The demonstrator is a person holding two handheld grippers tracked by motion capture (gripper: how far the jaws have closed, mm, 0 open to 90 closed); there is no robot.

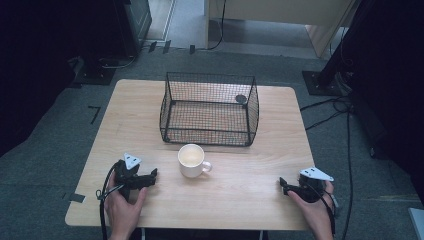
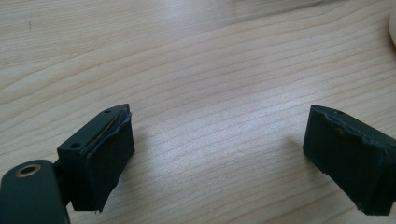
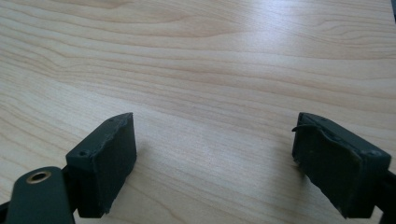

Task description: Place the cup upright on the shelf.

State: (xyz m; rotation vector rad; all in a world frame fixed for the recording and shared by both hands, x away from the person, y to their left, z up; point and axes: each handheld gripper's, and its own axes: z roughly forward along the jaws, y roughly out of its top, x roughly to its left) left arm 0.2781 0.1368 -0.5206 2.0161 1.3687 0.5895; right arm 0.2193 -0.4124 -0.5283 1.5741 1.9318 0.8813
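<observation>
A white mug [image 1: 192,160] stands upright near the middle of the wooden table [image 1: 250,200], handle to its right. Behind it sits a black wire basket [image 1: 209,108] with a small dark disc [image 1: 241,99] at its back right. My left gripper [image 1: 154,176] rests low over the table left of the mug, jaws pointing toward it and apart from it. In the left gripper view my left gripper [image 2: 219,154] stands open over bare wood, and the mug's rim [image 2: 393,28] shows at the right edge. My right gripper [image 1: 283,185] lies near the front right; seen from its own camera, my right gripper [image 3: 215,158] is open with nothing between the pads.
The table's front edge runs just in front of both hands. Cables [image 1: 330,110] trail on the grey carpet at the right. Dark stands and equipment [image 1: 115,35] ring the table at the back and the sides.
</observation>
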